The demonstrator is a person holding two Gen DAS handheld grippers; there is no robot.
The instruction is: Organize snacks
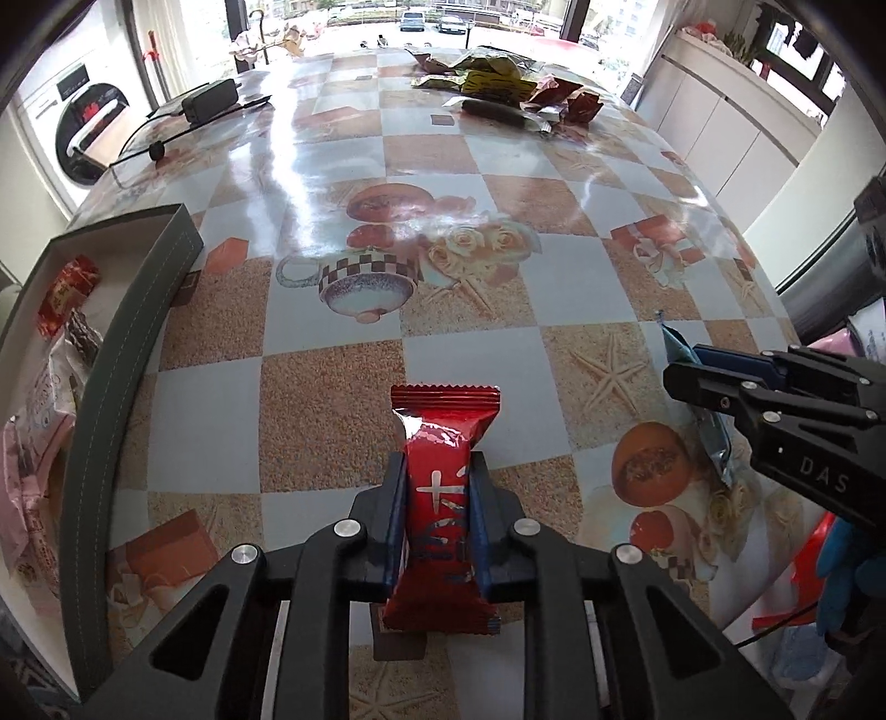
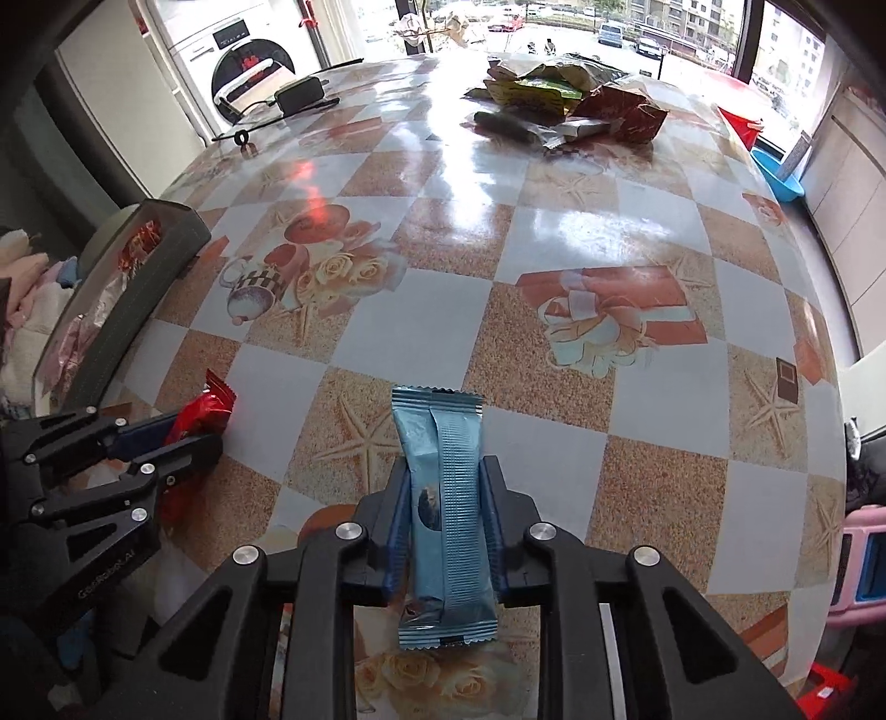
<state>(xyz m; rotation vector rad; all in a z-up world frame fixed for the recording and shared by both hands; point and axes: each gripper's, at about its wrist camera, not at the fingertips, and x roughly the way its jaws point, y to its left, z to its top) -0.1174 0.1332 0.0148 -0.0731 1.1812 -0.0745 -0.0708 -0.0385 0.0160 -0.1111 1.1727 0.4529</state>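
My left gripper is shut on a red snack packet that lies lengthwise between its pads, above the checkered tablecloth. My right gripper is shut on a light blue snack packet, held the same way. Each gripper shows in the other's view: the right gripper with the blue packet at the right edge, the left gripper with the red packet at the left edge. A dark green box with several wrapped snacks inside stands at the table's left edge.
A pile of loose snack packets lies at the table's far side, also seen as the far pile. A black power adapter with its cable sits far left. A washing machine stands beyond the table. White cabinets line the right wall.
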